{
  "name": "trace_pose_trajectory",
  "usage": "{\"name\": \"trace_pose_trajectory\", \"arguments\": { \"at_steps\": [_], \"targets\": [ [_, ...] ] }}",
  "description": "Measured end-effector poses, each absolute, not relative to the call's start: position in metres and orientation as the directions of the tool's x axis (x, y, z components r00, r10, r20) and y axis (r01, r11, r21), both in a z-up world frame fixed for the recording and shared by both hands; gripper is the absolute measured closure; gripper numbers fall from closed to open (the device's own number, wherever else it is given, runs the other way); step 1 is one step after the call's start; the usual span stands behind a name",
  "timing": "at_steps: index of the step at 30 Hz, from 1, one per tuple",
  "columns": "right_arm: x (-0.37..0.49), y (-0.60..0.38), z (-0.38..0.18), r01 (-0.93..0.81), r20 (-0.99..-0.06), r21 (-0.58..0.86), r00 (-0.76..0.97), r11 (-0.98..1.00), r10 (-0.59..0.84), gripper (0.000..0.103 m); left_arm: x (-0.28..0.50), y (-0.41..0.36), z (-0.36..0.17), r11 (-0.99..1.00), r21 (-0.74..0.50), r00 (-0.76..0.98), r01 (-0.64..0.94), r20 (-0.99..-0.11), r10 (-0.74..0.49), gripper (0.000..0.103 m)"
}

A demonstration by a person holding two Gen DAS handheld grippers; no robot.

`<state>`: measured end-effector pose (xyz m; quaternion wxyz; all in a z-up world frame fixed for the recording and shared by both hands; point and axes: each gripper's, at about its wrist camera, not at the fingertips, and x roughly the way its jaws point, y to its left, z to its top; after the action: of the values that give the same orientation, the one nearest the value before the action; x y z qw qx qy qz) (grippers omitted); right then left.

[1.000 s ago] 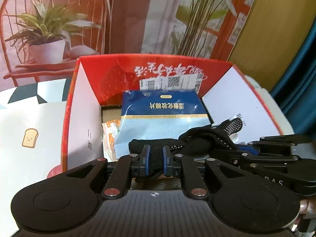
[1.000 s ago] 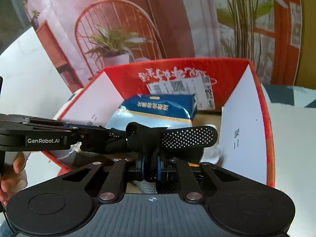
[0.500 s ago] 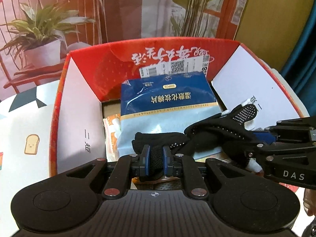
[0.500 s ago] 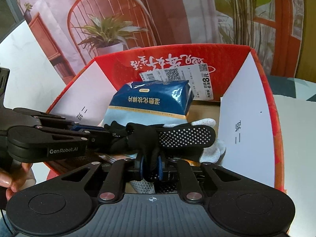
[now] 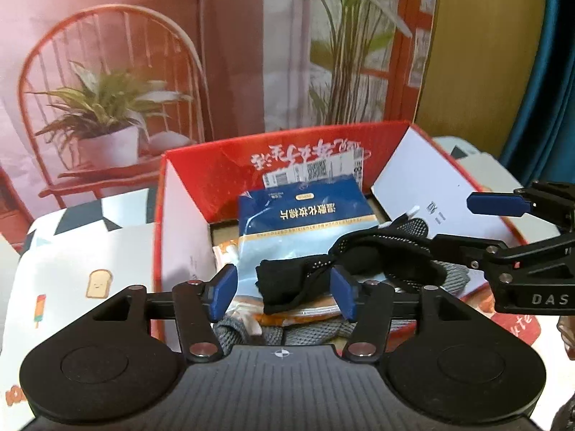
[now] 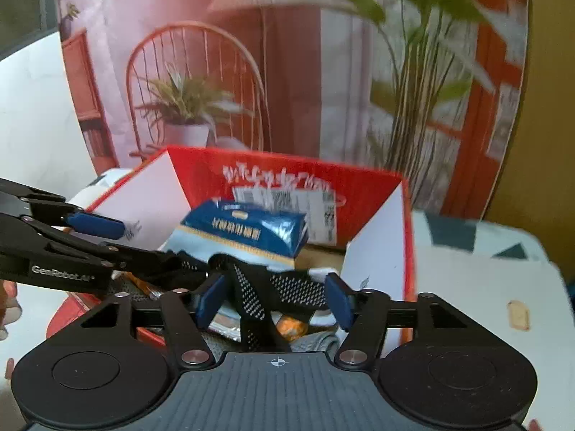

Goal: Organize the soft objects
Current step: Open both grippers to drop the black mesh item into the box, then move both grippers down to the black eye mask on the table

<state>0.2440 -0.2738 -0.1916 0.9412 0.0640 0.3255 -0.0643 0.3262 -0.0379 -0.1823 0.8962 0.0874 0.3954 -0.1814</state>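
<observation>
The left gripper (image 5: 284,289) has just been opening: its blue pads (image 5: 223,291) stand wide apart, and the black knitted glove with white grip dots (image 5: 345,264) lies between them, free of the left pad; whether its edge brushes the right pad cannot be told. The right gripper (image 6: 274,303) has likewise just been opening, and the same glove (image 6: 284,292) lies between its spread blue pads (image 6: 210,300) without being pinched. In the left wrist view the right gripper (image 5: 503,215) reaches in from the right, above the glove's dotted far end.

The glove lies draped inside the red cardboard box with white side flaps (image 5: 179,194), on top of its contents. Just beyond it leans a blue and pale-blue plastic pack of cotton pads (image 5: 305,222). Beneath the glove, at the near edge of the box, lie a grey knitted fabric (image 5: 316,334) and an orange wrapper (image 5: 298,318). The box stands on a white tablecloth printed with toast and ice-lolly pictures (image 5: 82,262). Behind it hangs a printed backdrop of a red chair and potted plants (image 5: 118,82).
</observation>
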Motion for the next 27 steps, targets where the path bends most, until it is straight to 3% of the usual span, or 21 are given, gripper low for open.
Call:
{"name": "trace_pose_trajectory", "arguments": {
  "at_steps": [1, 5, 7, 10, 20, 27],
  "targets": [
    [0.238, -0.272, -0.188, 0.155, -0.603, 0.082, 0.794, 0.985, -0.075, 0.036, 0.321, -0.035, -0.179, 0.923, 0.006, 0.629, 0.384, -0.734, -0.257, 0.033],
    [0.217, -0.265, -0.183, 0.139, -0.552, 0.087, 0.831, 0.987, -0.068, 0.025, 0.299, -0.024, -0.17, 0.941, -0.018, 0.662, 0.338, -0.706, -0.251, 0.029],
    [0.206, -0.26, -0.183, 0.138, -0.538, 0.094, 0.84, 0.986, -0.066, 0.014, 0.286, -0.019, -0.167, 0.948, -0.033, 0.676, 0.316, -0.694, -0.249, 0.021],
    [0.189, -0.256, -0.186, 0.137, -0.519, 0.131, 0.853, 0.982, -0.05, 0.002, 0.264, -0.013, -0.167, 0.954, -0.057, 0.688, 0.295, -0.68, -0.253, 0.019],
    [0.135, -0.236, -0.214, 0.154, -0.521, 0.149, 0.851, 0.977, -0.055, 0.002, 0.195, 0.007, -0.202, 0.958, -0.098, 0.632, 0.271, -0.732, -0.254, 0.02],
    [0.108, -0.218, -0.246, 0.155, -0.574, 0.157, 0.818, 0.975, -0.038, 0.005, 0.166, 0.02, -0.232, 0.965, -0.161, 0.573, 0.206, -0.78, -0.253, 0.023]
  ]
}}
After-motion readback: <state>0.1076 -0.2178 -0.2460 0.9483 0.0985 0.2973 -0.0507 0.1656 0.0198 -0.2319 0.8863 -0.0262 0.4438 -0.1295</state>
